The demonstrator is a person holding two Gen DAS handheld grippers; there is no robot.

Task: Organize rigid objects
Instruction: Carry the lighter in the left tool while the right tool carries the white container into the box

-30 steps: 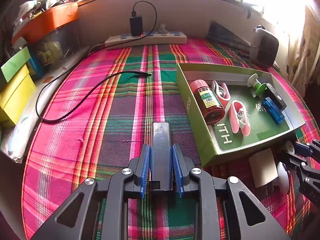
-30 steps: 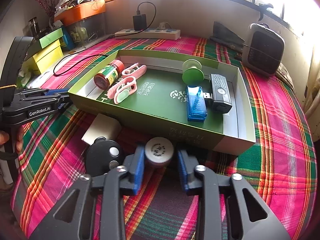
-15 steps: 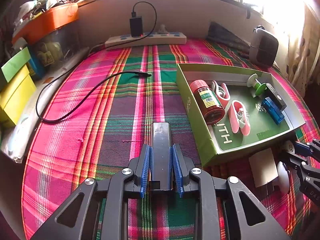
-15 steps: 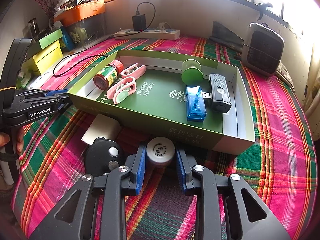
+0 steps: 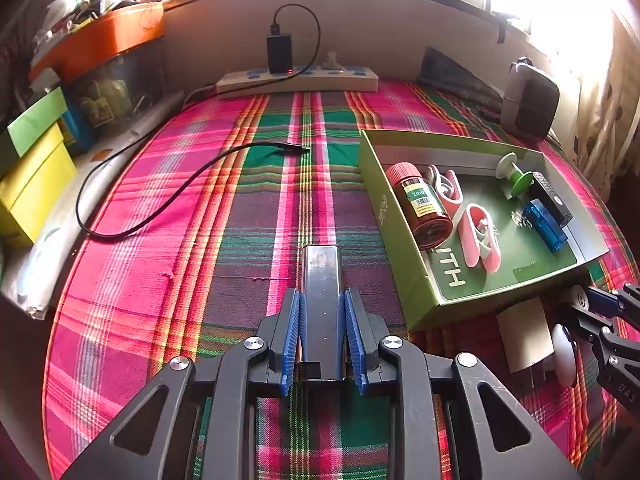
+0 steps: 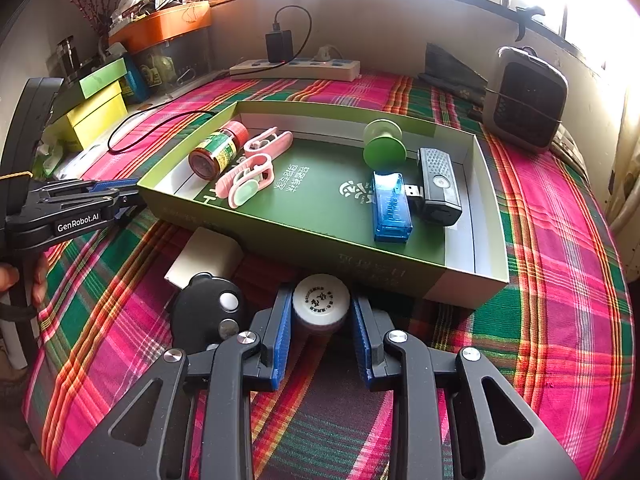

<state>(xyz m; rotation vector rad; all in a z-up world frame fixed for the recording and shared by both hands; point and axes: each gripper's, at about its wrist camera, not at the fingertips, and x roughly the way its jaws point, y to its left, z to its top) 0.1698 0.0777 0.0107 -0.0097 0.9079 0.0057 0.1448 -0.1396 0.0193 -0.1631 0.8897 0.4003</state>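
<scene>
Grippers are being kept low over the plaid cloth [image 5: 200, 240]: the left gripper [image 5: 322, 334] is being clamped on a grey metal bar [image 5: 321, 300] left of the green tray [image 6: 280, 232]. A white-capped bottle [image 6: 321, 300] is being gripped by the right gripper [image 6: 322, 334] just before the tray's near wall.

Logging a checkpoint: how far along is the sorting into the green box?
Done: red-capped bottle, two pink clips, green spool, blue USB stick and black device lie in the green box. In hand: left gripper clamps a silver bar; right gripper a white-capped bottle. Left outside: black remote, white block.
</scene>
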